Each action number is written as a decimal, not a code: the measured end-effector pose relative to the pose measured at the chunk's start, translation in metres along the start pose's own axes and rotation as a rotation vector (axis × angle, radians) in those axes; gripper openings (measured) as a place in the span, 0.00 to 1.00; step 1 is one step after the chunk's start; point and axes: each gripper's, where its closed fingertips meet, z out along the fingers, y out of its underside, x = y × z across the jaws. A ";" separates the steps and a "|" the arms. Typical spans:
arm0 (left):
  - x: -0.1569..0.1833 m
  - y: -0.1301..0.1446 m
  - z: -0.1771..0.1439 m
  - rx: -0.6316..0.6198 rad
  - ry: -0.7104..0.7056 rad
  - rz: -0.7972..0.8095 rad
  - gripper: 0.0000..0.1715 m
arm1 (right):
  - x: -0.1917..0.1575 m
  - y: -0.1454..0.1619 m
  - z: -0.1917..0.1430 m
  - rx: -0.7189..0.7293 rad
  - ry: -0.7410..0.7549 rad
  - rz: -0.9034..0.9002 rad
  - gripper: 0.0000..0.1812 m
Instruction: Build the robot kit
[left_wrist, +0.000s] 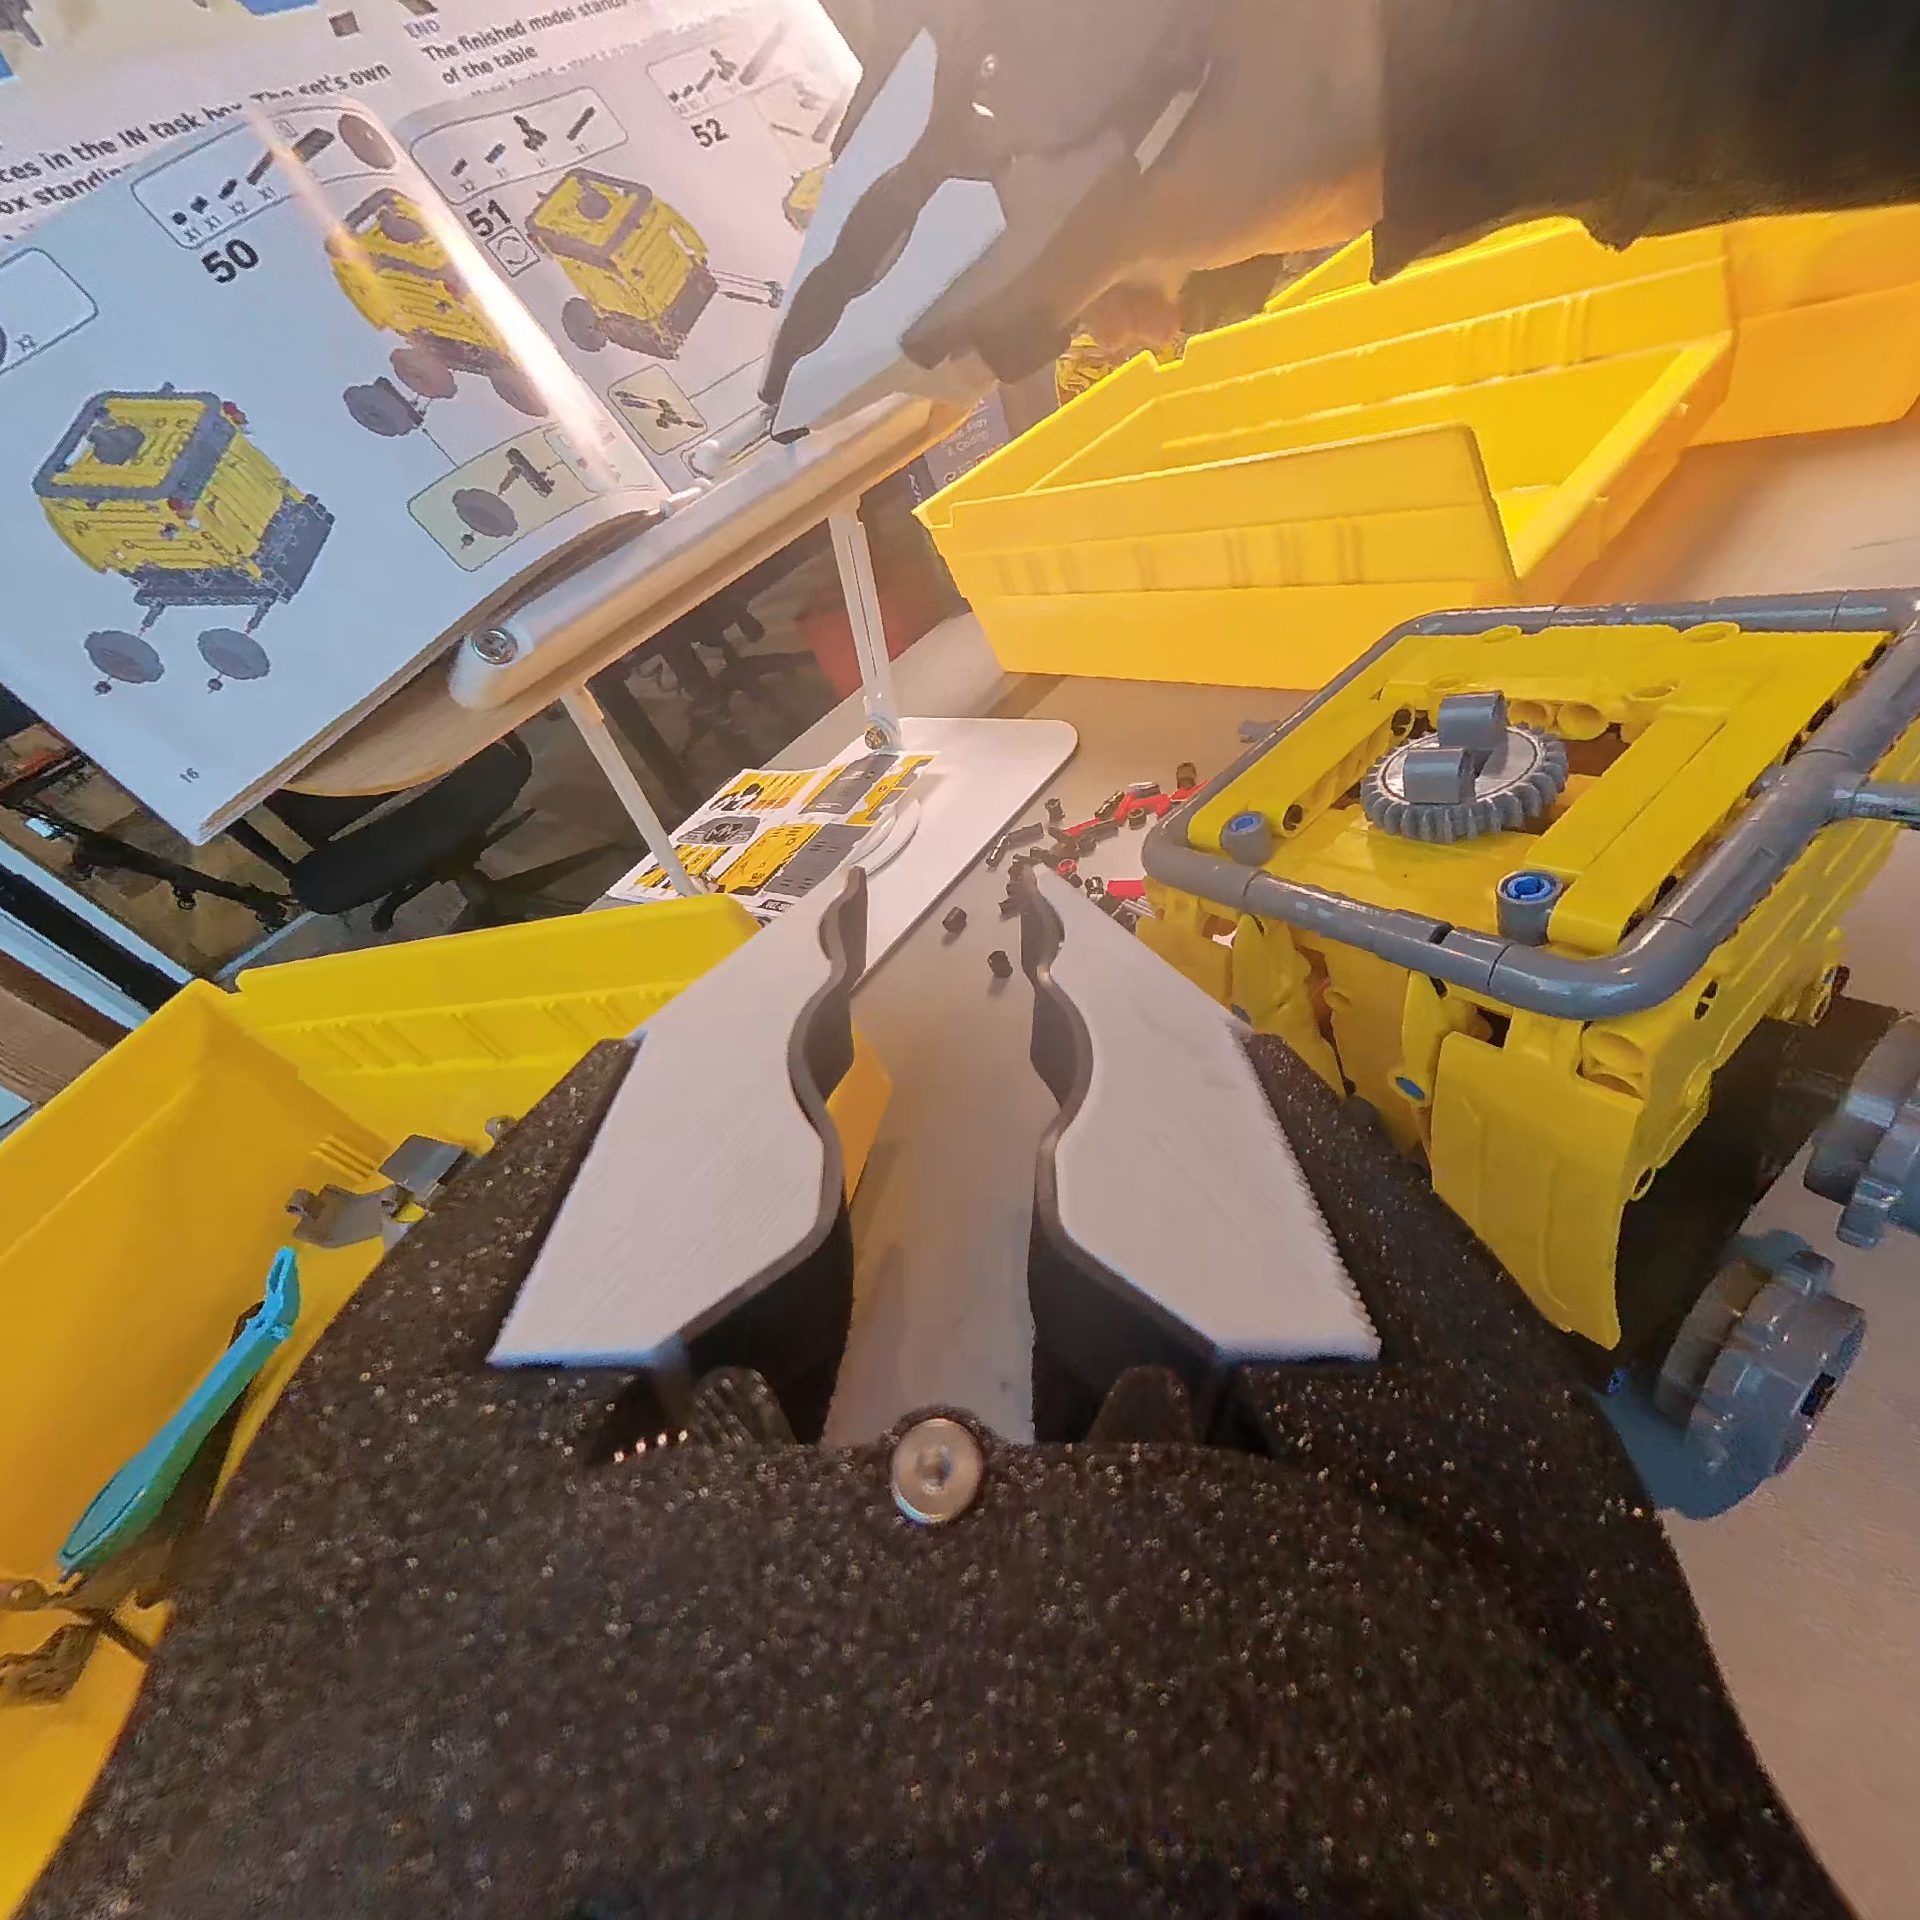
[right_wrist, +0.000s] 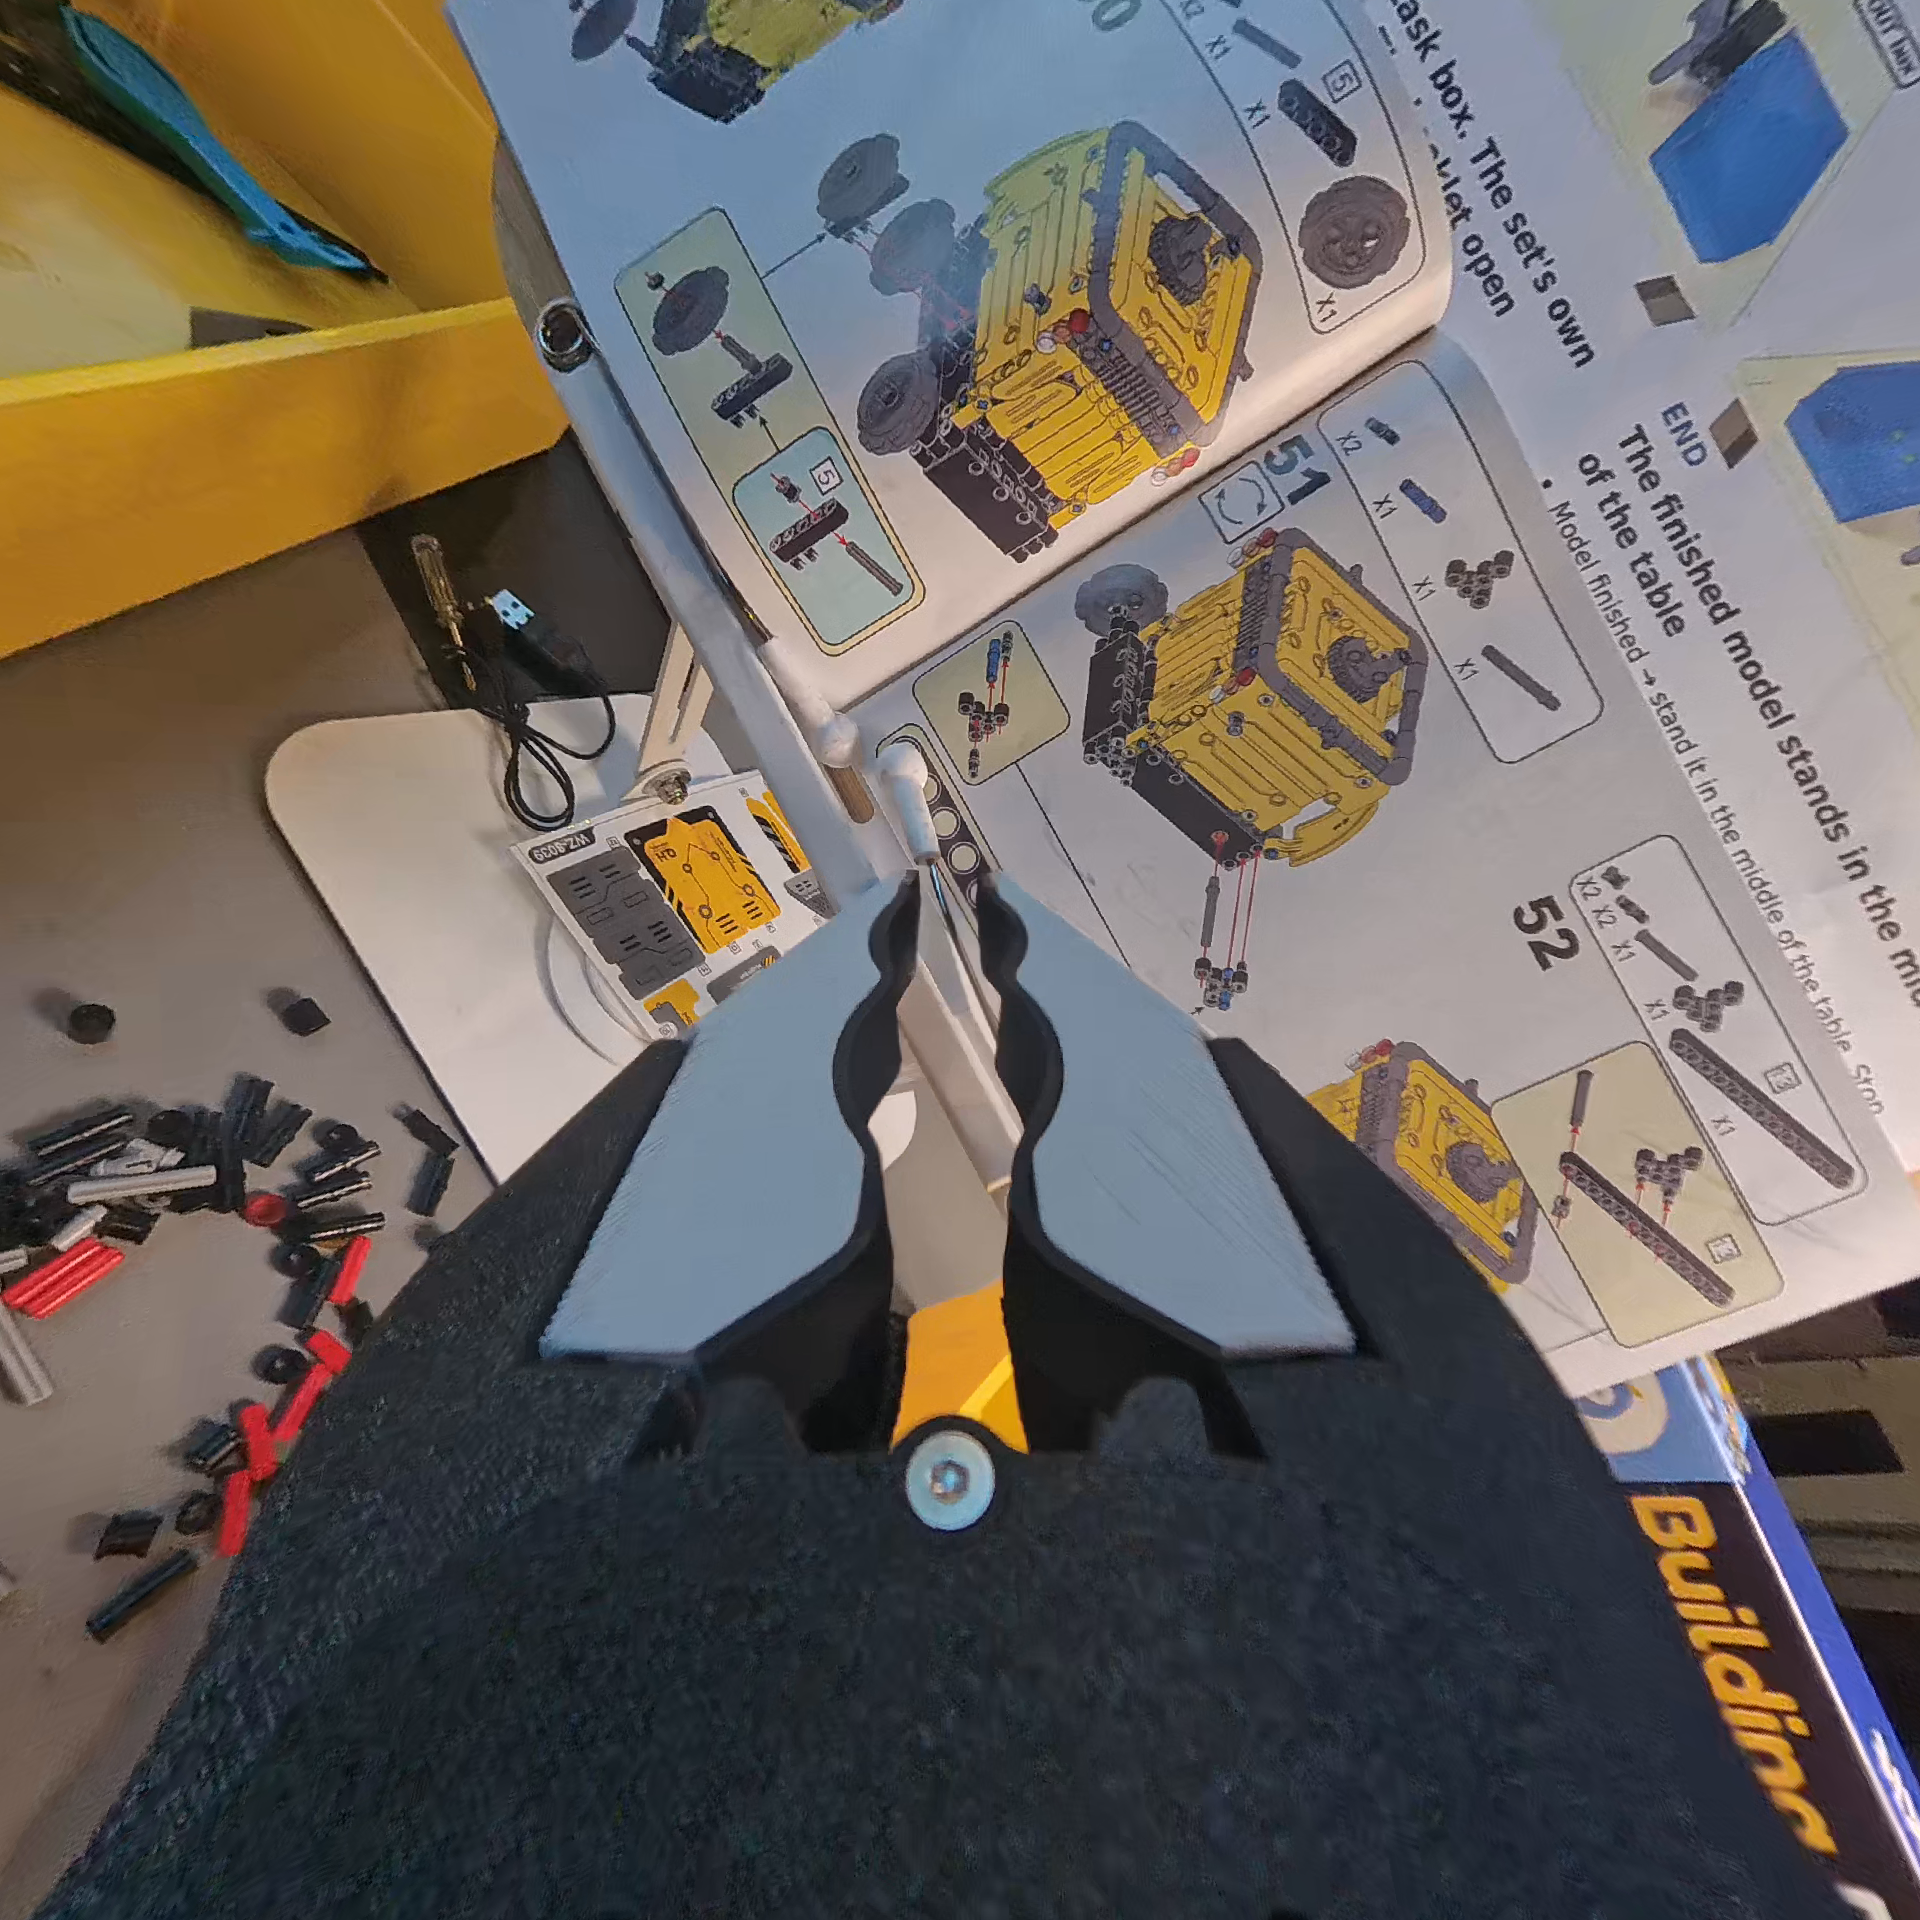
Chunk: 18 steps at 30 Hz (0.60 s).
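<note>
Left tongs (left_wrist: 940, 914): gap moderate, nothing between fingers; hover over grey worktop (left_wrist: 1808, 1621), tips aimed at flat white stand base (left_wrist: 997, 769) and scattered small black and red pins (left_wrist: 1081, 831). Yellow brick model (left_wrist: 1538, 904), grey rail round top, gear face up, sits just right of tongs; long axis runs away to right. Yellow bin (left_wrist: 135, 1226) at left.

Right tongs (right_wrist: 948, 894): gap narrow, thin white page-holder rod (right_wrist: 971, 1091) between fingers; contact unclear. Open instruction booklet (right_wrist: 1195, 623) on tilted stand ahead.
</note>
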 end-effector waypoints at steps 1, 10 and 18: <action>-0.002 -0.001 -0.001 0.007 -0.007 -0.017 0.16 | 0.000 -0.002 -0.002 0.014 -0.008 0.023 0.08; -0.046 -0.001 -0.013 0.045 -0.169 -0.206 0.19 | 0.023 -0.061 -0.036 0.303 -0.005 0.504 0.22; -0.050 0.004 -0.015 0.052 -0.166 -0.241 0.14 | 0.061 -0.081 -0.008 0.385 0.123 0.651 0.00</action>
